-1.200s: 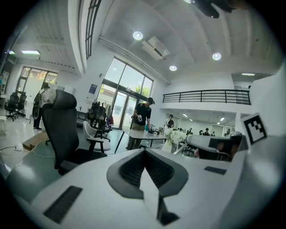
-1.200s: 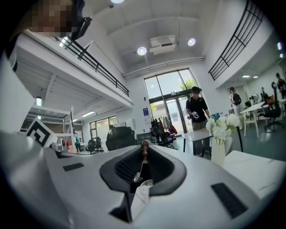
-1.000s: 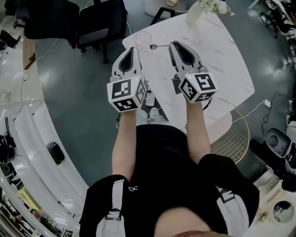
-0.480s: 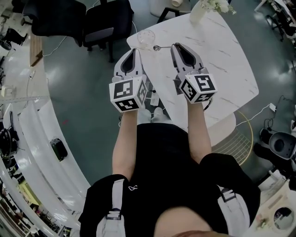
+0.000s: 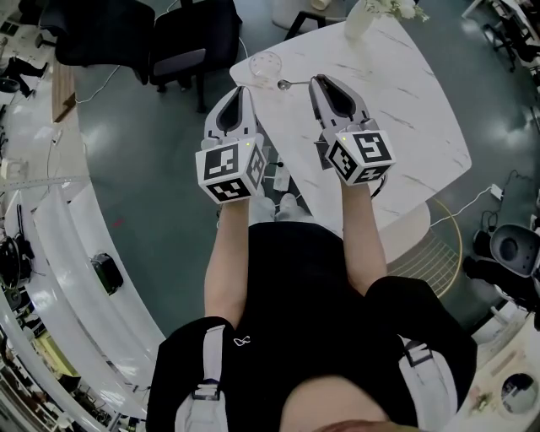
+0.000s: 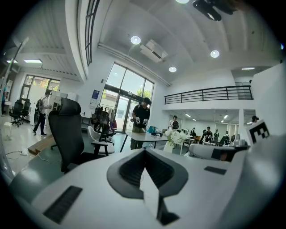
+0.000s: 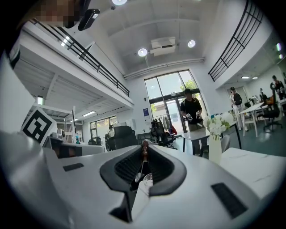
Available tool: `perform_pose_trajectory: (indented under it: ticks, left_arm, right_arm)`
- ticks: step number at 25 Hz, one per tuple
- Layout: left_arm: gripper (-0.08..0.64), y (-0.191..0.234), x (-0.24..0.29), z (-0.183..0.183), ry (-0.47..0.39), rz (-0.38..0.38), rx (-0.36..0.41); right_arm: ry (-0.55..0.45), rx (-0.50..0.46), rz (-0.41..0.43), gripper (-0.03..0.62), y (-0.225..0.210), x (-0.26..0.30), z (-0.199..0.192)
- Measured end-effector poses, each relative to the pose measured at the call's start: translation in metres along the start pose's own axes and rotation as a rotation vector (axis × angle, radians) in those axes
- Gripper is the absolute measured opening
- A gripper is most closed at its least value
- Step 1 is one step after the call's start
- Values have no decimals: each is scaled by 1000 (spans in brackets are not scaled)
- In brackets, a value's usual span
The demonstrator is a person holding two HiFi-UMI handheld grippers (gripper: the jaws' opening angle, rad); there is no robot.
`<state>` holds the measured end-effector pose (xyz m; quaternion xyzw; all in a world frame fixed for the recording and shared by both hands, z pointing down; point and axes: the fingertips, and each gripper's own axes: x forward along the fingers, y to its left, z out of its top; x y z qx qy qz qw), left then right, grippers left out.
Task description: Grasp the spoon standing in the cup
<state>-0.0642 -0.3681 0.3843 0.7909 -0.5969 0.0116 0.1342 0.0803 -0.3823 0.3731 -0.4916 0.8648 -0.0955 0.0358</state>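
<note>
A clear glass cup (image 5: 265,66) stands near the left corner of the white marble table (image 5: 405,126). A metal spoon (image 5: 283,84) lies outside the cup, its bowl just right of the rim. Its handle runs into my right gripper (image 5: 315,81), which is shut on it. In the right gripper view the spoon (image 7: 139,175) hangs between the closed jaws of the right gripper (image 7: 144,147), and the cup (image 7: 148,180) shows just beyond it. My left gripper (image 5: 243,89) is shut on nothing and hovers off the table's left edge, its jaws meeting in the left gripper view (image 6: 145,151).
A white vase of flowers (image 5: 359,21) stands at the table's far edge, also seen in the right gripper view (image 7: 215,147). Dark office chairs (image 5: 190,38) stand on the floor to the far left. A curved white counter (image 5: 51,245) runs along the left.
The head camera has shifted a little. Both grippers hold nearly the same place over the table corner, and the spoon stays in the right gripper.
</note>
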Motion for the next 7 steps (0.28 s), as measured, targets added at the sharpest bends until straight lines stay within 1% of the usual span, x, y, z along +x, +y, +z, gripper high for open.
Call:
perform_pose_trajectory:
  ticks: [7]
  left_arm:
    - [15,2,-1,2,0,-5,-3]
  right_arm:
    - [-5,-7,-25,44,-8,-2,5]
